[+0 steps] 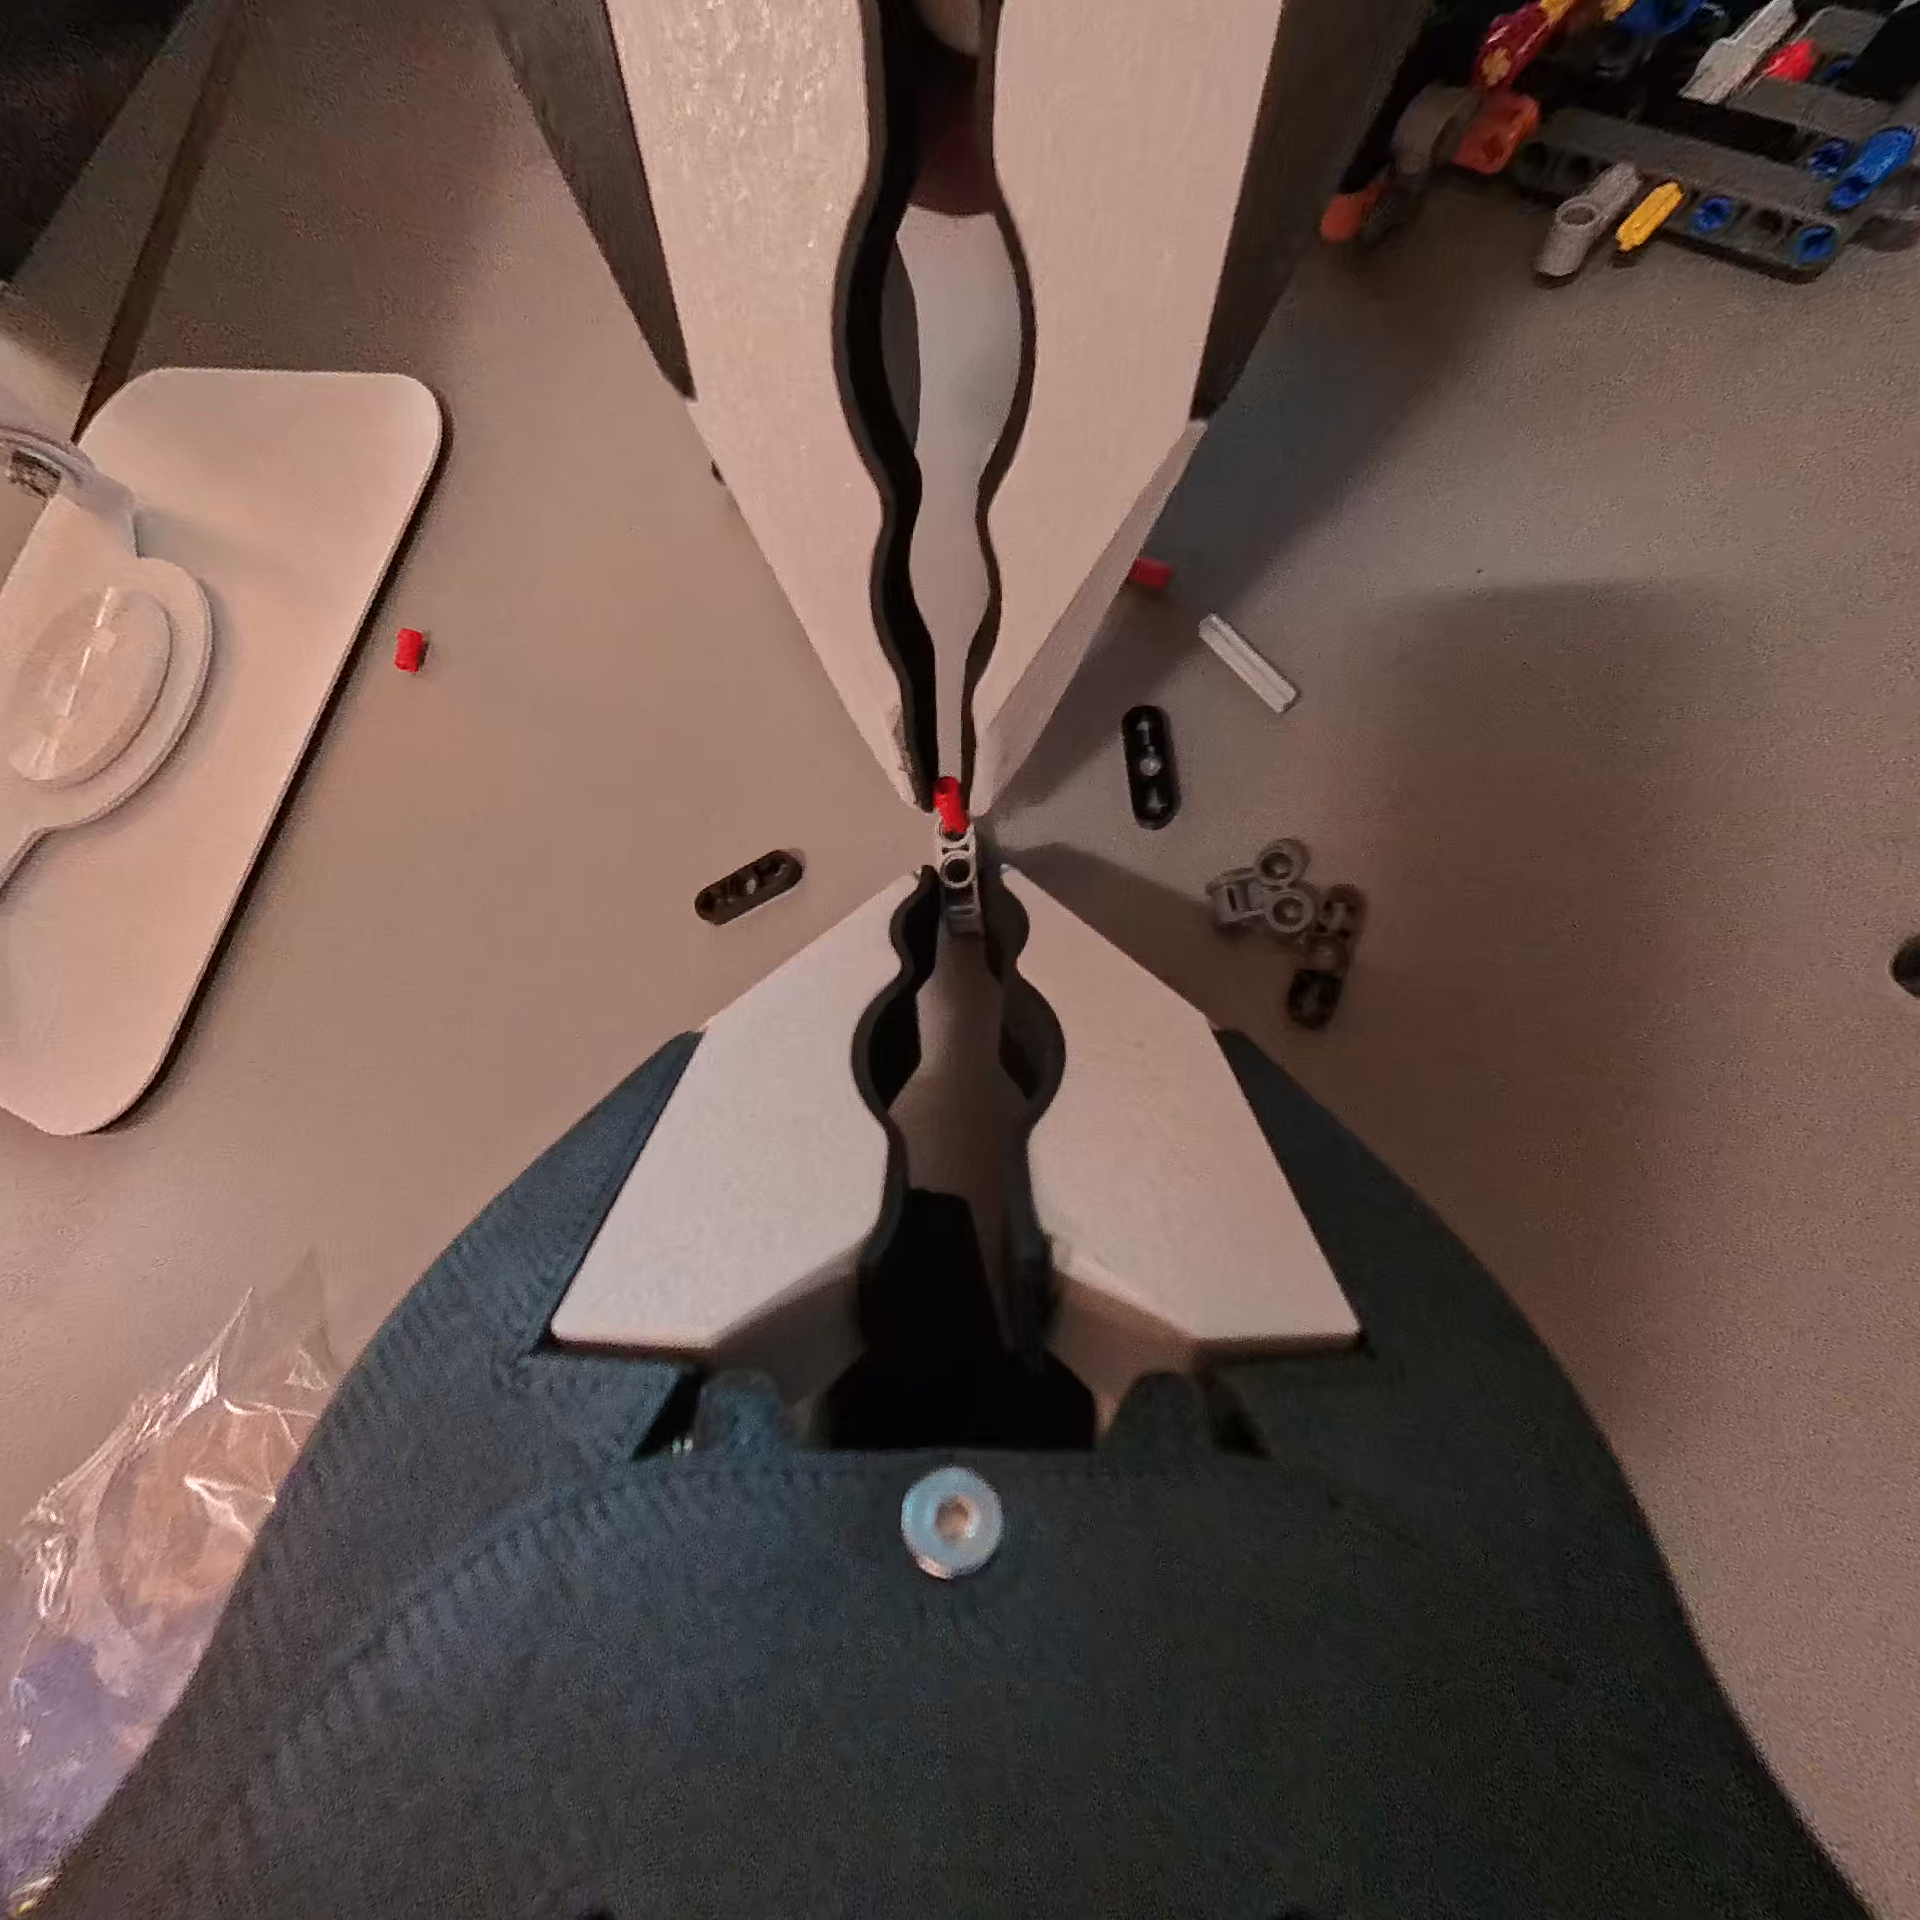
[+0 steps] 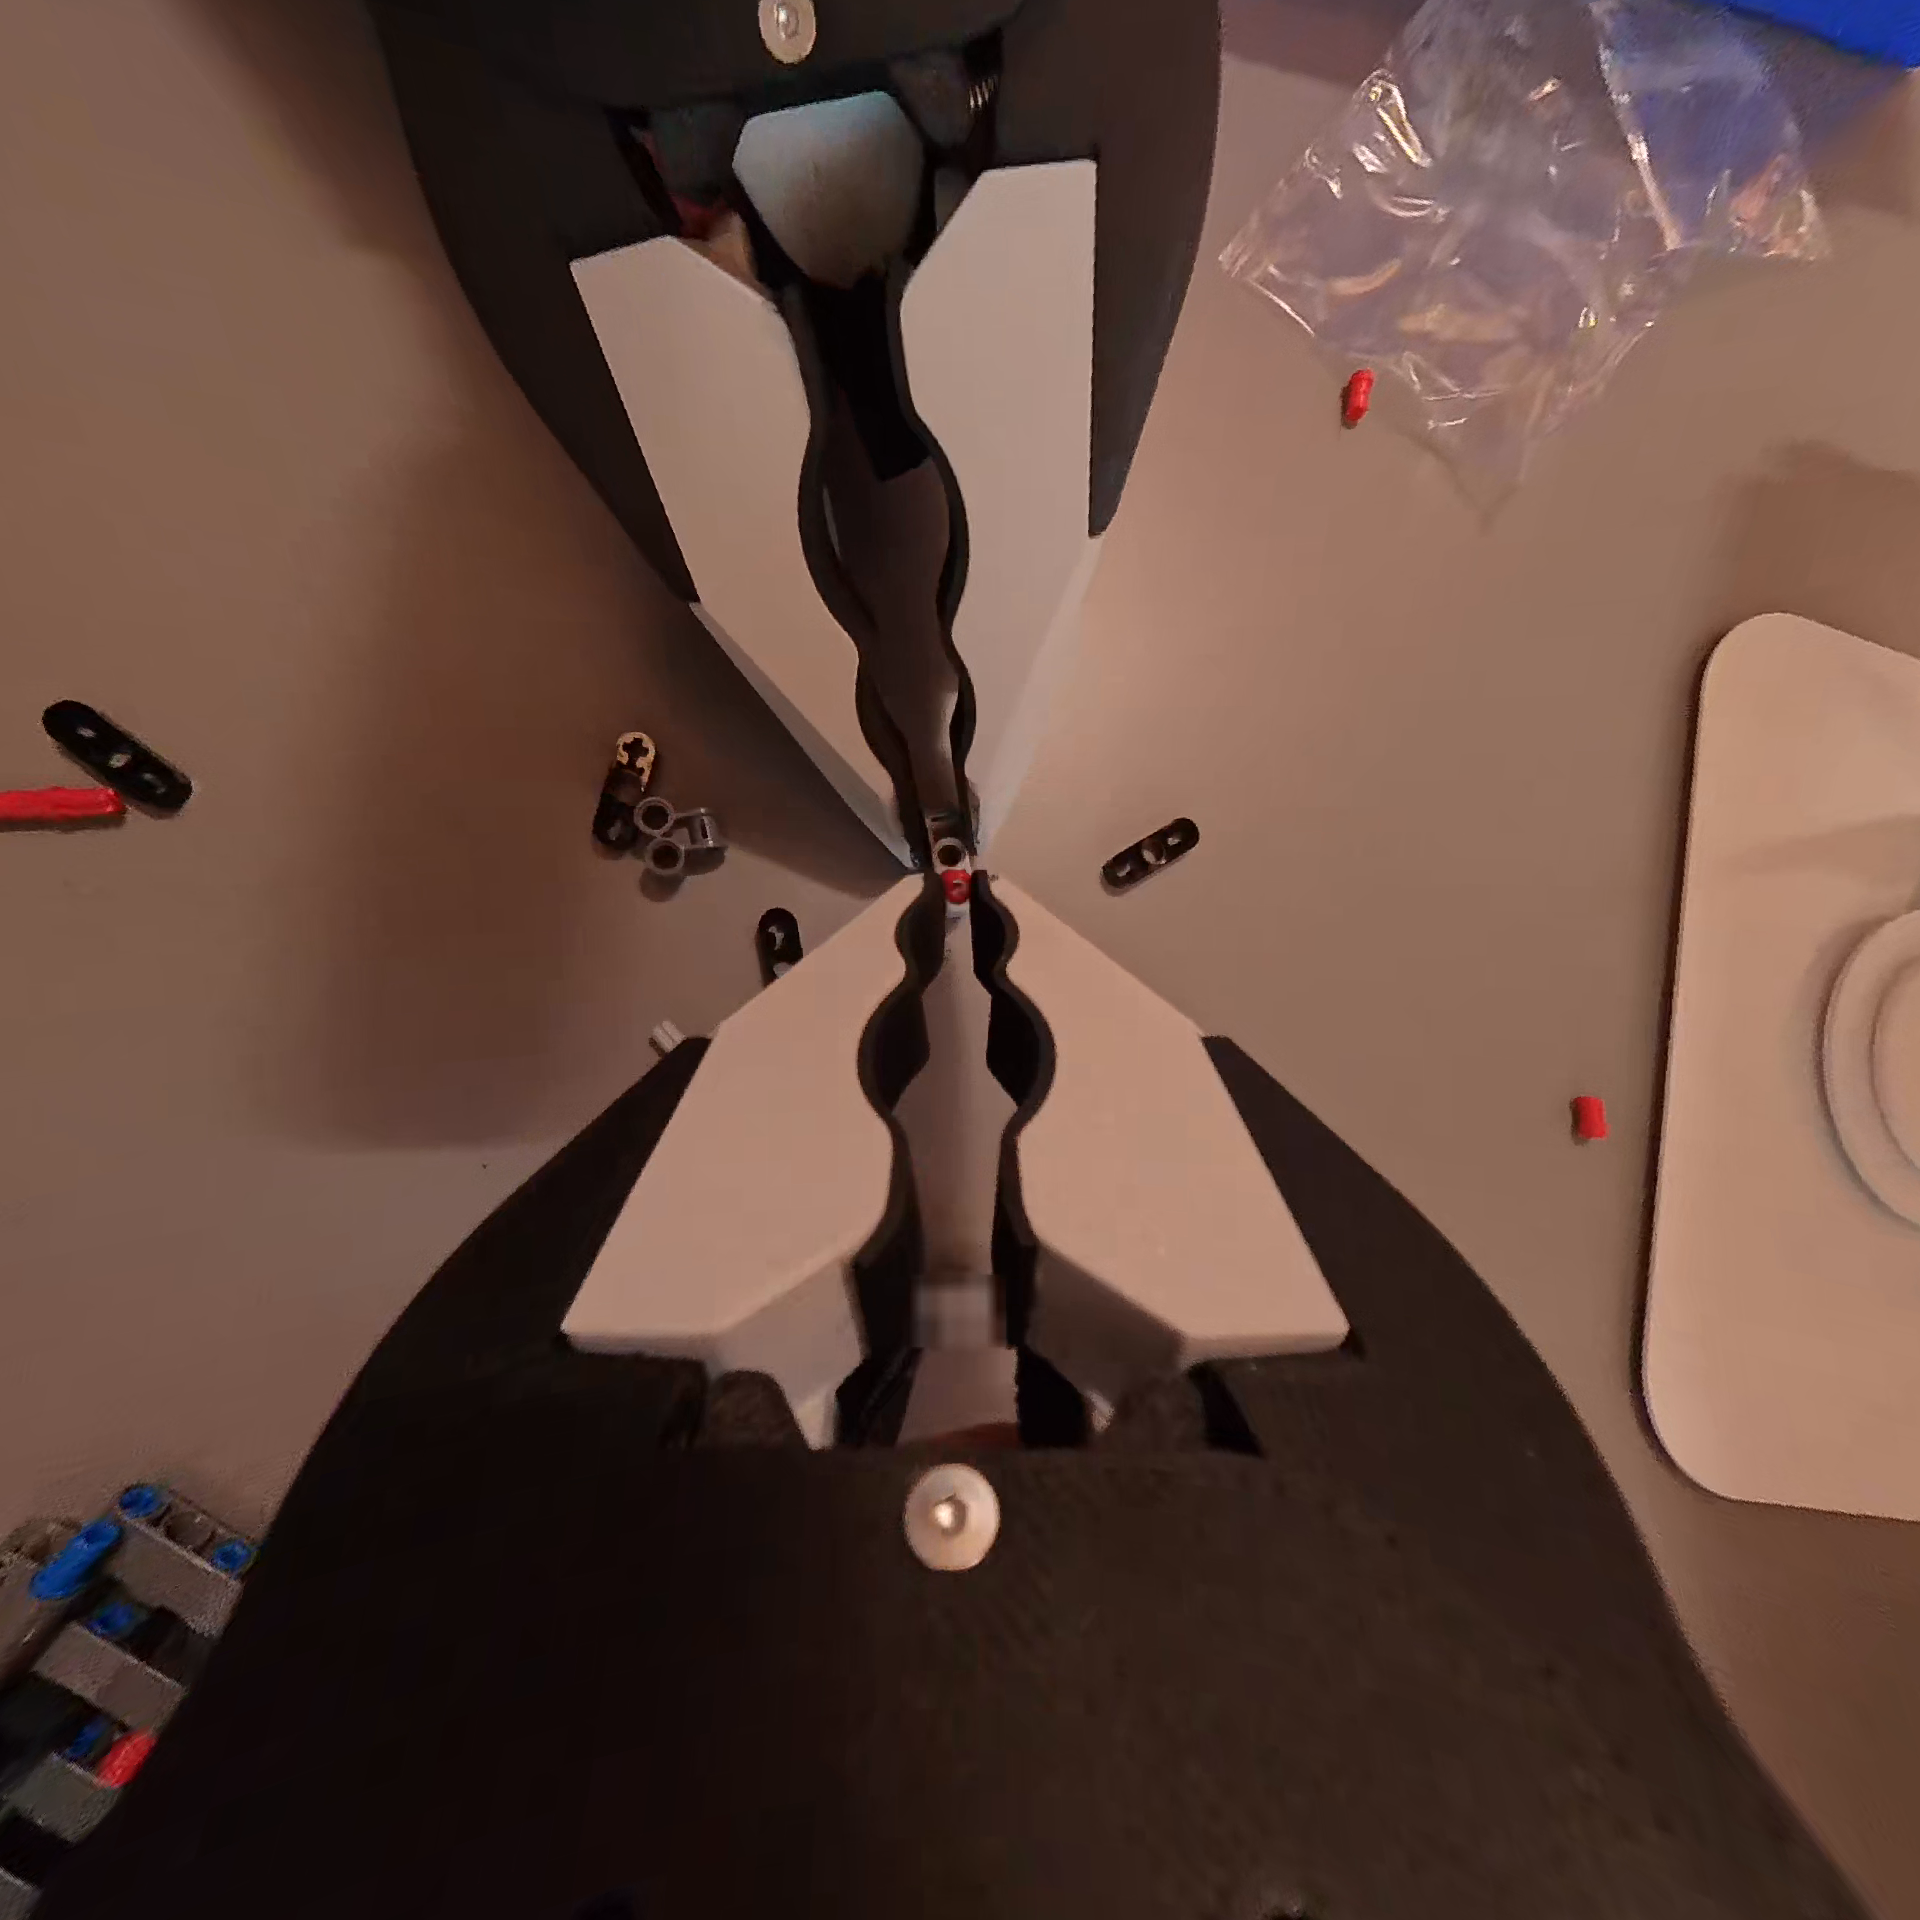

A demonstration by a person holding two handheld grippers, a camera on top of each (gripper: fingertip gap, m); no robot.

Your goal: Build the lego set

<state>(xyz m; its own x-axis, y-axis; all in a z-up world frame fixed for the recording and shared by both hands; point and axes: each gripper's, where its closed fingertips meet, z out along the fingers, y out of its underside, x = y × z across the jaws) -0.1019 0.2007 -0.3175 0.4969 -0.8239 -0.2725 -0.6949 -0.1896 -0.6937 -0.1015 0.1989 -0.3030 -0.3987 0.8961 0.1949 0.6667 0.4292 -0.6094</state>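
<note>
My left gripper (image 1: pixel 961 899) is shut on a small grey connector (image 1: pixel 957 869) and holds it above the table. My right gripper (image 2: pixel 951 906) is shut on a short red pin (image 2: pixel 956 886). The two grippers meet tip to tip. In the left wrist view the right gripper (image 1: pixel 951 784) comes in from the top, and its red pin (image 1: pixel 947 798) touches the end of the connector. In the right wrist view the left gripper (image 2: pixel 940 831) comes in from the top with the grey connector (image 2: pixel 948 852). The partly built model (image 1: pixel 1714 156) lies at the far right, and it also shows in the right wrist view (image 2: pixel 94 1631).
Loose parts lie on the tan table: black liftarms (image 1: pixel 750 885) (image 1: pixel 1151 767), a grey connector cluster (image 1: pixel 1283 904), a white bar (image 1: pixel 1247 662), red pins (image 1: pixel 410 649) (image 2: pixel 1356 397), a red axle (image 2: pixel 57 803). A white stand plate (image 1: pixel 260 623) and a clear plastic bag (image 2: pixel 1507 239) sit to the sides. My two grippers' fingertips are within a few centimetres of each other. From either gripper's tips it is about 15 cm to the partly built model (image 1: pixel 1714 156).
</note>
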